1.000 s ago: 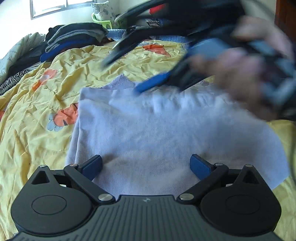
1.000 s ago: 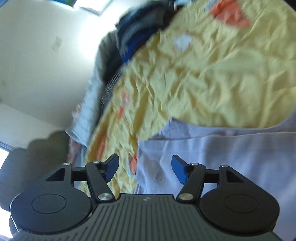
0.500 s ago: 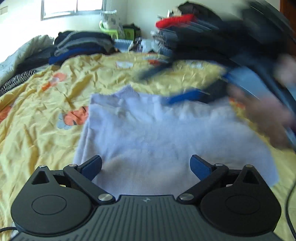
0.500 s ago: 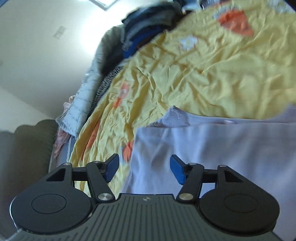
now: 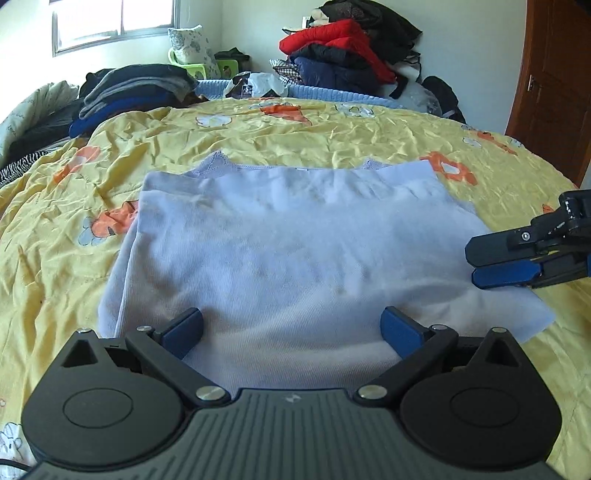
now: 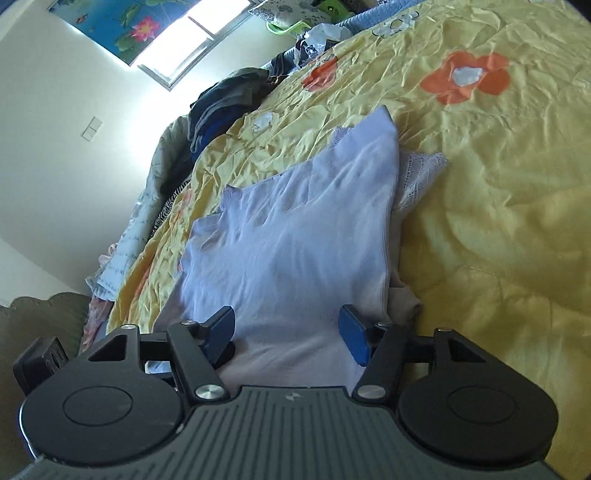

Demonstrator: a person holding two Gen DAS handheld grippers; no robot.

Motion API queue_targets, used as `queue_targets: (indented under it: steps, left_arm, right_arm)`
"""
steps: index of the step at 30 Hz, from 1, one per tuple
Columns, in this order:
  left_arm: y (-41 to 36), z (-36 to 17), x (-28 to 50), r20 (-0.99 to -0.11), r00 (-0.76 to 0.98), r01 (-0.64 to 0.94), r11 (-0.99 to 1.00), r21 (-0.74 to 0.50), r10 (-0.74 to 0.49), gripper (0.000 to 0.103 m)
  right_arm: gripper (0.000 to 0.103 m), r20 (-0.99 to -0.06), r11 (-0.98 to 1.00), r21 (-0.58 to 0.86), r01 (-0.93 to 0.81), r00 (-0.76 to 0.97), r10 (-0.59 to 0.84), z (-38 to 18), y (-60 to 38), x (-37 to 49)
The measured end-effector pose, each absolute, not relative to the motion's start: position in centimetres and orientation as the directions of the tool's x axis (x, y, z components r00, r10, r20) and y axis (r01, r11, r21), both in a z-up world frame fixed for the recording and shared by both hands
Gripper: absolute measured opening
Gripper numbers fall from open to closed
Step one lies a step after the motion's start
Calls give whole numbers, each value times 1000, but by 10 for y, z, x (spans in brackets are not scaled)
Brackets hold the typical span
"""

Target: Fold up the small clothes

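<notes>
Already the pale shirt (image 5: 295, 251) lies partly folded on the bed (image 5: 258, 129); further folds remain. The left tool (image 5: 291, 328) gapes wide and empty; the right tool (image 6: 288, 328) is narrowing over the shirt's edge, gripping nothing.

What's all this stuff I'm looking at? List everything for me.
Folded garment: one, pale lavender, flat on the bedspread between both claws.
Bedspread: one, yellow with orange flowers, covering the bed.
Folded clothes stack: one, dark grey and blue, far left edge of the bed.
Jacket pile: one, red, navy and black, against the far wall.
Door: one, brown wood, far right.
Window: one, bright, far wall.
Left claw: one, black with blue pads, open over the garment's near edge.
Right claw: one, same colours, closing, over the garment's right side.
</notes>
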State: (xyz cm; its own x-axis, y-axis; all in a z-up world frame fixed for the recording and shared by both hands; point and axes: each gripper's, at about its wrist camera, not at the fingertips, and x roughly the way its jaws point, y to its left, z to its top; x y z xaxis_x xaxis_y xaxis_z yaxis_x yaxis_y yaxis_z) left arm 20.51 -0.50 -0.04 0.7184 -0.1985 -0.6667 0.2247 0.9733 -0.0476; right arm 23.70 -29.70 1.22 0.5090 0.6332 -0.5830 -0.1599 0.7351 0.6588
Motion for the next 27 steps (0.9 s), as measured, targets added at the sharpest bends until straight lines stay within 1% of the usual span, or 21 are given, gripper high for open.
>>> queue_targets:
  steps: [1,3,6,7,9,10,11,12,13,14,16,18,21,23,25,27]
  left_arm:
    - [-5,4,204,-673,718,207,977,-43,-181,103]
    - [-4,14,194,-660,733,187,982,-34,-162,103]
    - [1,14,179,-629,766,173,985,1,-134,103]
    - [4,9,177,-635,761,169,986,-3,-133,103]
    - [13,-3,175,-642,753,145,988,-52,-145,103]
    - [17,-5,172,-623,766,141,987,-78,-159,103]
    - [17,-7,171,-614,773,144,987,-74,-159,103]
    - [15,-8,172,-616,773,144,987,-66,-154,103]
    - [14,-7,173,-618,772,137,988,-66,-148,103]
    - [13,-7,175,-618,773,131,989,-65,-143,103]
    - [11,-6,176,-620,773,122,991,-60,-133,103]
    - [12,1,173,-617,778,92,993,-73,-117,103]
    - [25,15,165,-587,799,42,986,-159,-129,103]
    - [37,18,167,-585,801,3,977,-213,-130,103]
    - [47,13,175,-617,779,-43,973,-228,-110,103]
    - [55,1,187,-678,726,-83,965,-249,-112,103]
  right_arm:
    - [64,-593,745,649,-153,512,622,15,-295,237]
    - [71,-581,733,667,-136,521,625,25,-295,234]
    - [74,-484,639,754,-154,528,698,33,-308,216]
    - [74,-468,623,766,-159,526,710,34,-311,210]
    - [80,-470,619,772,-145,525,710,30,-316,199]
    - [80,-493,632,763,-133,512,703,23,-316,196]
    - [80,-530,656,747,-108,498,686,15,-316,196]
    - [69,-544,666,740,-98,495,678,6,-317,194]
    - [69,-527,660,744,-110,511,679,4,-320,191]
    - [67,-528,656,749,-97,511,678,4,-322,189]
    - [69,-548,658,751,-51,506,666,11,-325,186]
    - [73,-536,662,747,-60,536,653,24,-331,176]
    - [76,-504,660,747,-81,579,641,40,-341,162]
    - [77,-491,653,753,-79,592,638,43,-345,159]
    - [77,-497,658,750,-69,597,630,41,-342,164]
    - [77,-512,663,746,-64,582,632,35,-332,173]
